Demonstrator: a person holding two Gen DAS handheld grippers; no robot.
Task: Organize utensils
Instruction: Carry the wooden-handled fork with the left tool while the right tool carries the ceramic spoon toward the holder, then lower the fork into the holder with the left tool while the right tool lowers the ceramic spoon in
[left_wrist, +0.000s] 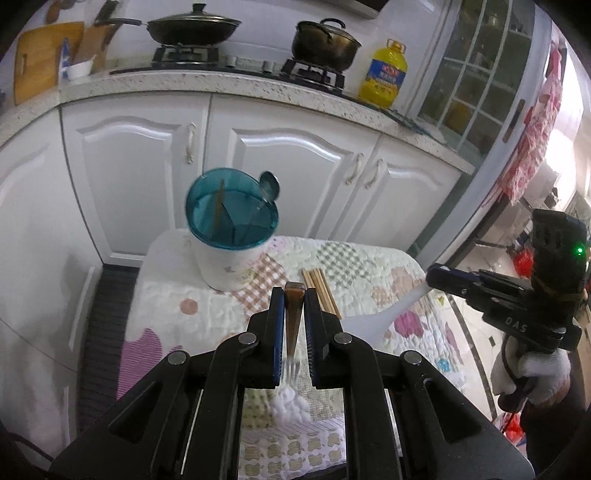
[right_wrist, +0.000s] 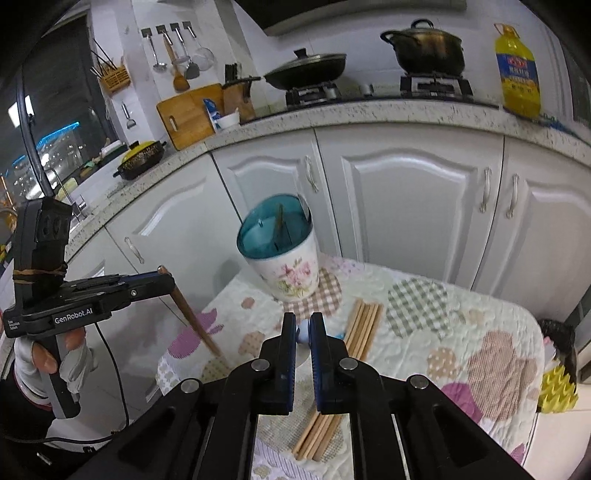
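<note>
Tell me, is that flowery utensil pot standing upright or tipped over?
Upright. The utensil pot stands on its base on the quilted cloth, blue rim uppermost, a chopstick poking out.

Chopsticks (right_wrist: 360, 326) beside holder (right_wrist: 282, 254), cloth (right_wrist: 461, 317) otherwise bare

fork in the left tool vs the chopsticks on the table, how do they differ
The fork is lifted, gripped by its brown handle in the left tool; the chopsticks lie loose on the quilted table. The fork is single with metal tines; the chopsticks are a pale wooden bundle. Neither is in the holder yet.
</note>
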